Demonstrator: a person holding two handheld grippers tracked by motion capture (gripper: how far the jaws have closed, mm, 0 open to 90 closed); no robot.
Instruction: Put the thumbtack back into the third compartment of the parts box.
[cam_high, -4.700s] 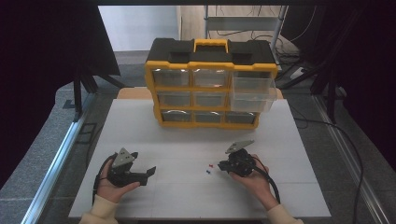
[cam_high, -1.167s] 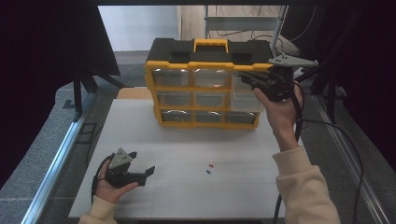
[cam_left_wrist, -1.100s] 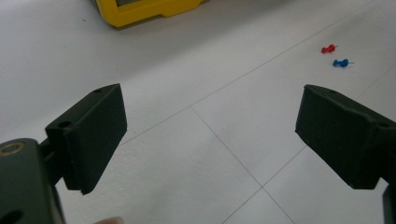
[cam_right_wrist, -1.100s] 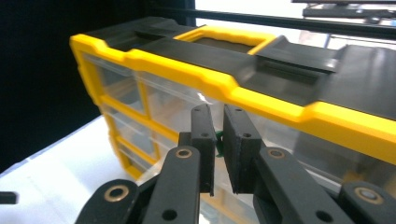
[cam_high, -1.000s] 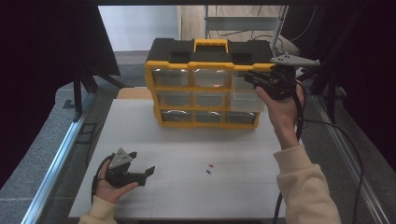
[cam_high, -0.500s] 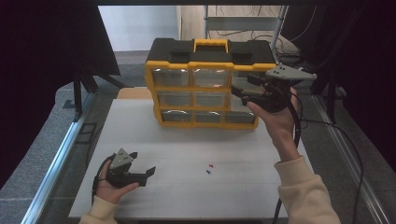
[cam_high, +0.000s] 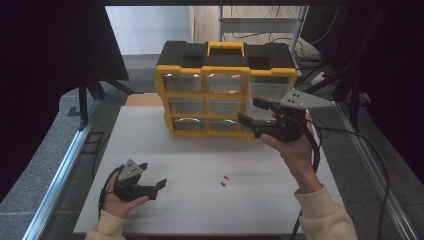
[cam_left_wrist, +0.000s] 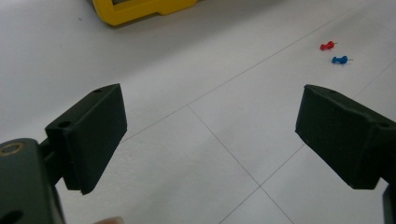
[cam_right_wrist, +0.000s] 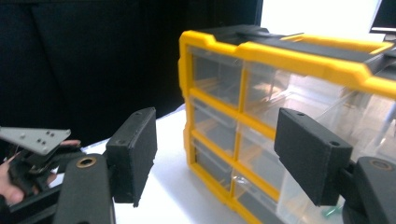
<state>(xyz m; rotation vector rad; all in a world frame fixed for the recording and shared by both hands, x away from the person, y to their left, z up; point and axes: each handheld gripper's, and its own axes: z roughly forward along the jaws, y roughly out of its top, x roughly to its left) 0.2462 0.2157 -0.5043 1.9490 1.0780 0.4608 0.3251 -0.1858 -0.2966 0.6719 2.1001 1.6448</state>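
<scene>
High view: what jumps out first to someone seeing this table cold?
The yellow and black drawer cabinet at the table's far edge, with its clear drawers, catches the eye first. Right in front of its right side, the right tongs hang raised with jaws open, holding nothing. Small against the white table, a red pushpin and a blue pushpin lie near the middle, while the left tongs rest open near the front left.

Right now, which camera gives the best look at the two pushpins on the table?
The left gripper view: the red pushpin and blue pushpin lie apart, with heads and pins distinct. The high view shows them as small specks on the table. The right gripper view faces the drawer cabinet.
</scene>
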